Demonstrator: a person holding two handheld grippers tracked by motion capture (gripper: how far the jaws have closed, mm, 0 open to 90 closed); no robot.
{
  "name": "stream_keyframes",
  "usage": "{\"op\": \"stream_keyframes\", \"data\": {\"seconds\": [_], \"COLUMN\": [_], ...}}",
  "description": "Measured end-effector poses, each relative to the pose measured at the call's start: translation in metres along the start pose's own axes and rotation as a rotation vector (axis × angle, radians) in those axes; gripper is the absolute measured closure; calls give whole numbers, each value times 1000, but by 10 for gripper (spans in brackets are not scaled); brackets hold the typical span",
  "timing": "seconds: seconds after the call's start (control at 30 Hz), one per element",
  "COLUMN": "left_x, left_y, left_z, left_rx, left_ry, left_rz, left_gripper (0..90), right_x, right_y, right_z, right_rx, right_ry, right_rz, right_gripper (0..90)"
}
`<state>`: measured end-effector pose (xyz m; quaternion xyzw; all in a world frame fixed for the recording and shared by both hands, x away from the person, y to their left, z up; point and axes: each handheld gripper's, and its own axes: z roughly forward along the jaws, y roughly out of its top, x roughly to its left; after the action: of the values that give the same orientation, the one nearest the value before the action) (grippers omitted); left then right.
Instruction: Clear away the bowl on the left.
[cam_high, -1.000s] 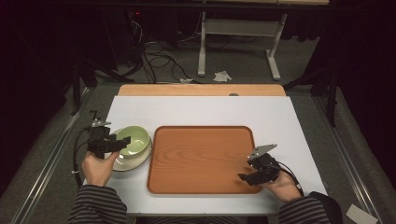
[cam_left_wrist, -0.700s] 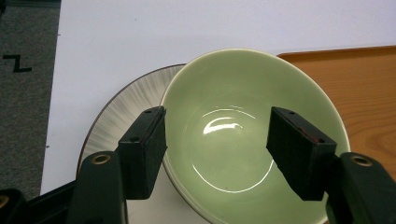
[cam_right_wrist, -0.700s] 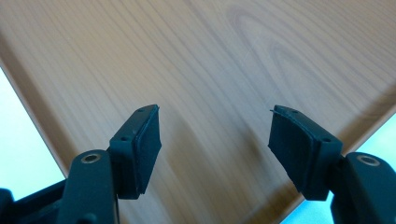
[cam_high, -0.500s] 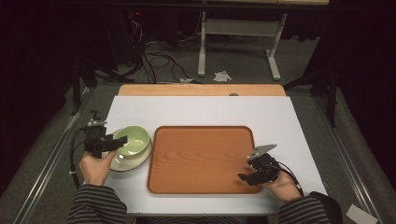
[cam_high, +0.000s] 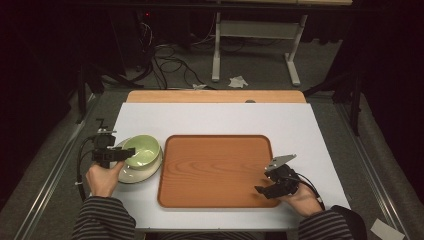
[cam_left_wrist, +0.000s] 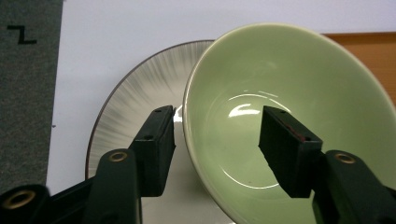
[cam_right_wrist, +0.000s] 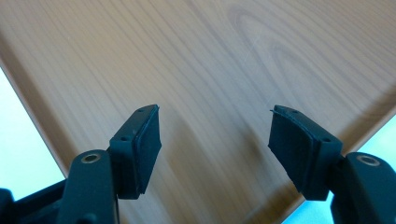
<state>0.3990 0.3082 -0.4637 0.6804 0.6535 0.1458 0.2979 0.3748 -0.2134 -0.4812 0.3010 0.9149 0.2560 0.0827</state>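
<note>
A pale green bowl (cam_high: 141, 149) (cam_left_wrist: 289, 107) rests tilted on a whitish plate (cam_high: 131, 174) (cam_left_wrist: 135, 98) at the table's left. My left gripper (cam_high: 124, 154) (cam_left_wrist: 217, 126) is open and straddles the bowl's near rim. One jaw is over the plate outside the bowl and the other is inside it, and neither presses the rim. A wooden tray (cam_high: 215, 165) (cam_right_wrist: 210, 56) lies in the middle, with nothing on it. My right gripper (cam_high: 260, 190) (cam_right_wrist: 215, 126) hangs open over the tray's near right corner, holding nothing.
The tray and the plate sit on a white mat (cam_high: 215, 117) that covers the table, and a wooden strip (cam_high: 215, 96) shows at its far edge. Beyond the table the floor has cables (cam_high: 165, 57) and the legs of a desk (cam_high: 216, 55).
My left gripper has shifted slightly to the left at the bowl's rim. The right gripper and the tray have not moved.
</note>
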Motion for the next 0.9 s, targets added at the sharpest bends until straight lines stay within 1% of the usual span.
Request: {"op": "stream_keyframes", "data": {"seconds": [0.03,0.1,0.13,0.23,0.37,0.47,0.5,0.57,0.67,0.73,0.9], "left_x": [1,2,3,3,4,5,6,7,6,6,9], "left_y": [0,-1,-1,-1,-1,-1,-1,-1,-1,-1,-1], "left_z": [3,5,6,8,9,9,10,10,11,11,13], "left_rx": [8,24,35,46,63,61,59,59,62,65,75], "left_ry": [-5,-18,-20,-23,-22,-15,-16,-18,-9,-6,-9], "left_rz": [-8,-18,-17,-28,-28,-38,-49,-55,-54,-55,-66], "left_gripper": [487,500,513,539,582,624,638,650,667,680,723], "right_x": [0,0,0,0,1,0,0,0,1,1,1], "right_y": [0,0,0,0,0,0,0,0,0,0,1], "right_z": [0,0,0,0,0,1,1,1,1,1,1], "right_rx": [-1,-1,-1,-2,-2,-1,0,0,0,-1,2], "right_ry": [0,0,0,0,0,2,1,1,0,0,-1], "right_rz": [0,-2,-5,0,2,-1,-1,0,-7,-3,-1], "right_gripper": [355,355,355,355,355,355,355,355,355,355,355]}}
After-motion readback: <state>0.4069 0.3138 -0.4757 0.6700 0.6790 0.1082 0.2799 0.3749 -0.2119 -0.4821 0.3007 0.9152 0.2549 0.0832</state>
